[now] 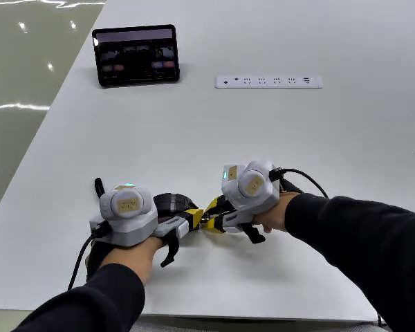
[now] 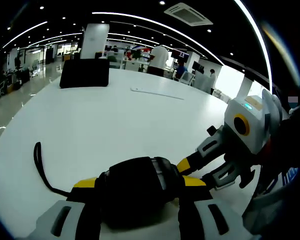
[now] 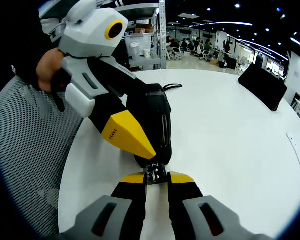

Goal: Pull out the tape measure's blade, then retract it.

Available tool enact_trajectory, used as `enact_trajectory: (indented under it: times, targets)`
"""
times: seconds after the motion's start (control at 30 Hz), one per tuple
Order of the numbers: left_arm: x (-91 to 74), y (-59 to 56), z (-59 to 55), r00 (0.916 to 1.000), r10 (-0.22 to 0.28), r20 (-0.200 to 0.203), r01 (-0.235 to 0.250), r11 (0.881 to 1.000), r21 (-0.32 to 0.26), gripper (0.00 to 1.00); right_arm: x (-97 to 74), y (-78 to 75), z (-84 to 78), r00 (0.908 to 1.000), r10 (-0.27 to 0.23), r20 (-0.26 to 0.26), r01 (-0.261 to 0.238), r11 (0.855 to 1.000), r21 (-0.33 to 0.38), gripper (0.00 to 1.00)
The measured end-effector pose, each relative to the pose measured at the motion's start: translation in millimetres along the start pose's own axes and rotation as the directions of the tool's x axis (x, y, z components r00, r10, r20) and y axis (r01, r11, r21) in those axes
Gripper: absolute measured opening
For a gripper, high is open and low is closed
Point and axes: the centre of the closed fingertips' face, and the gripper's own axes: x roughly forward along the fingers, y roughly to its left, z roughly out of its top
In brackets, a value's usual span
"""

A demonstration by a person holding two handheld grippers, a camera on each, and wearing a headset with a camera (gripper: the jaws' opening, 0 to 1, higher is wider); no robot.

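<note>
Left gripper clasping rounded black tape measure, right gripper pinching blade

tape measure: matt black plastic | table: smooth white, matt | floor: glossy, reflective

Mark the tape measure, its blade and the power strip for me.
tape measure (image 2: 135, 192): left gripper view, middle of the black case.
blade (image 3: 155, 173): right gripper view, the tip between the jaws.
power strip (image 1: 268, 81): head view, middle of its top.

Seemingly clamped: left gripper, right gripper.
</note>
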Motion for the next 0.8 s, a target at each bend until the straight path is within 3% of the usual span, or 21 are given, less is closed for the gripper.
enact_trajectory:
  times: [0.37, 0.8]
  targets:
    - [0.2, -0.1, 0.1, 1.0, -0.001, 0.001, 0.001, 1.0, -0.003, 0.58, -4.2, -0.8, -5.7, 0.9999, 0.007, 0.009, -0.007, 1.0, 0.02, 0.12]
    - [-0.5, -0.2, -0.1, 1.0, -0.002, 0.002, 0.002, 1.0, -0.01, 0.58, 0.5, -0.9, 0.6, 0.9995, 0.003, 0.032, -0.004, 1.0, 0.019, 0.1]
